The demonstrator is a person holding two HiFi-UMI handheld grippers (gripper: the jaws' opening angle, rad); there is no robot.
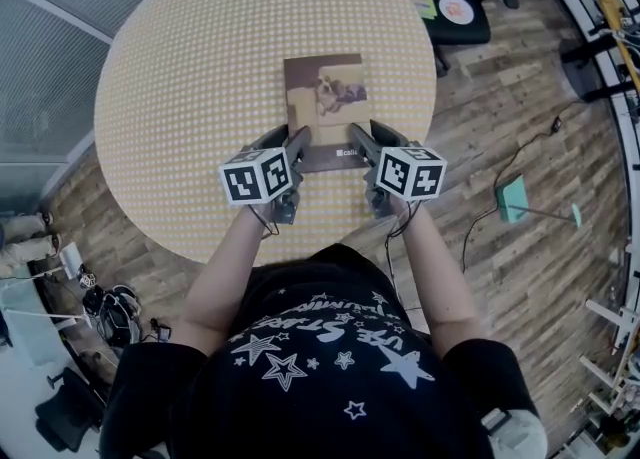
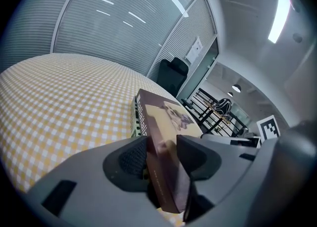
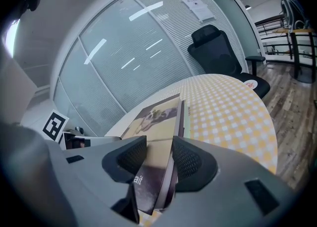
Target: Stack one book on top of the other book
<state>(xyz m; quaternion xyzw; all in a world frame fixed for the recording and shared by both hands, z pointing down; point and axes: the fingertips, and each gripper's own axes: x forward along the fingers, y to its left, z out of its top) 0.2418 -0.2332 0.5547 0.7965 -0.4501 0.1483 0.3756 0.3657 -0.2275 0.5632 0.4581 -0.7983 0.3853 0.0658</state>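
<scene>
- The left gripper [image 1: 297,143] has its two jaws closed on the near left corner of the brown book [image 1: 325,105]; the pads press the cover from both sides.
- The right gripper [image 1: 361,139] holds the near right corner of the same book in the same way, with its jaws partly apart and the book's thickness between them.
- The brown book has a picture of a dog on its cover and sits near the middle of the round table [image 1: 190,67], which has a yellow checked cloth.
- Under the brown book there is a second book [image 2: 133,119]; only its light edge shows at the side.
- A black office chair [image 1: 470,9] stands behind the table.
</scene>
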